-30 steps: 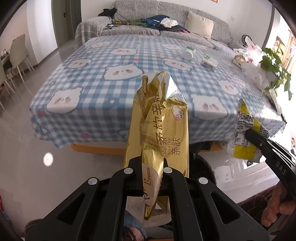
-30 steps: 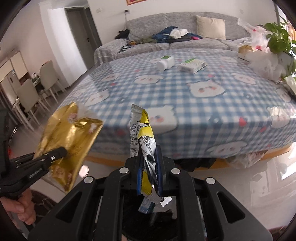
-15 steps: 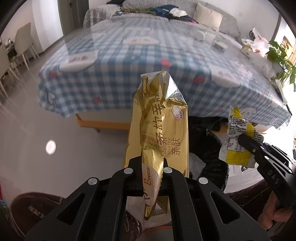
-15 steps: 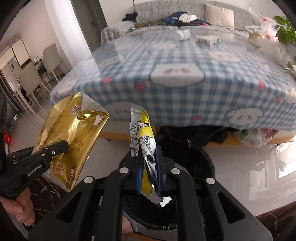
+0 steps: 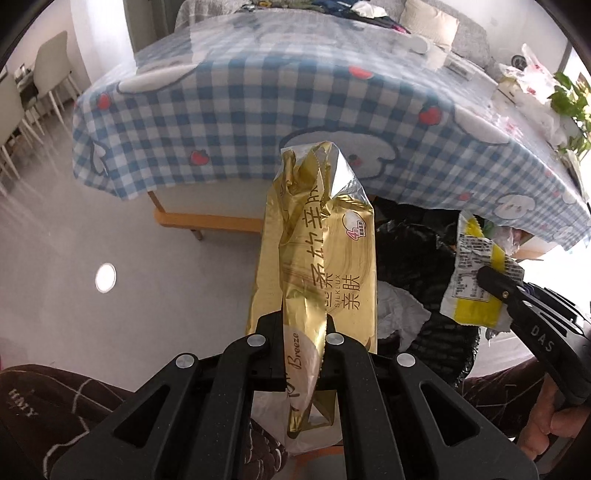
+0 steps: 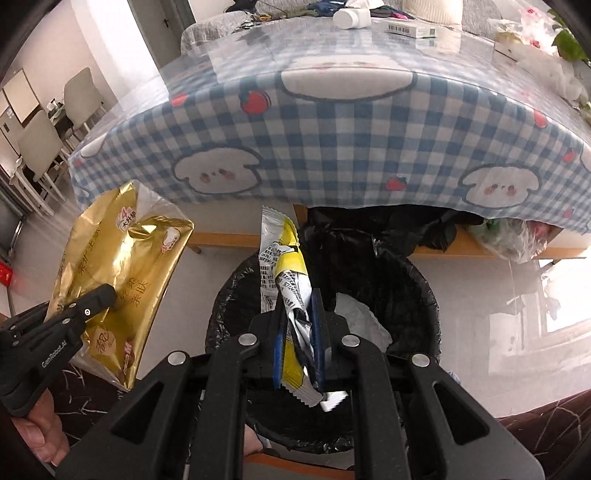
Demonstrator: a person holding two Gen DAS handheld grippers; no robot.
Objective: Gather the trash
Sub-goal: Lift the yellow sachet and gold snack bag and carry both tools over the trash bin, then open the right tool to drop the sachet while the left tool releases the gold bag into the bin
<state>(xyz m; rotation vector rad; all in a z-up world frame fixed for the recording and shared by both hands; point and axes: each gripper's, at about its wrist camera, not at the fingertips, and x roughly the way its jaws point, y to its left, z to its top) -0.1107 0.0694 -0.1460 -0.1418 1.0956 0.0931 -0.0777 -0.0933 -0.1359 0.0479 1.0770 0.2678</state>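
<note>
My left gripper (image 5: 303, 325) is shut on a gold foil tissue pack (image 5: 317, 254), which stands up between its fingers. That gold pack (image 6: 122, 273) and the left gripper (image 6: 107, 295) also show at the left of the right wrist view. My right gripper (image 6: 299, 325) is shut on a crumpled yellow and white wrapper (image 6: 284, 269), held directly over a round bin lined with a black bag (image 6: 410, 295). The wrapper (image 5: 476, 280) and right gripper (image 5: 495, 284) appear at the right of the left wrist view, above the bin (image 5: 417, 266). White crumpled paper (image 6: 360, 317) lies inside the bin.
A table with a blue checked cloth (image 6: 332, 122) hangs over the floor just behind the bin. On it stand a white bottle (image 6: 351, 16), a flat box (image 6: 412, 29) and a plant (image 5: 569, 99). Chairs (image 6: 44, 147) are at the left. A hand (image 5: 554, 421) grips the right tool.
Both grippers have sunk and tilted downward from above the tabletop toward the floor. The bin, formerly almost hidden under the table edge, now lies below the wrapper. Both grips are unchanged.
</note>
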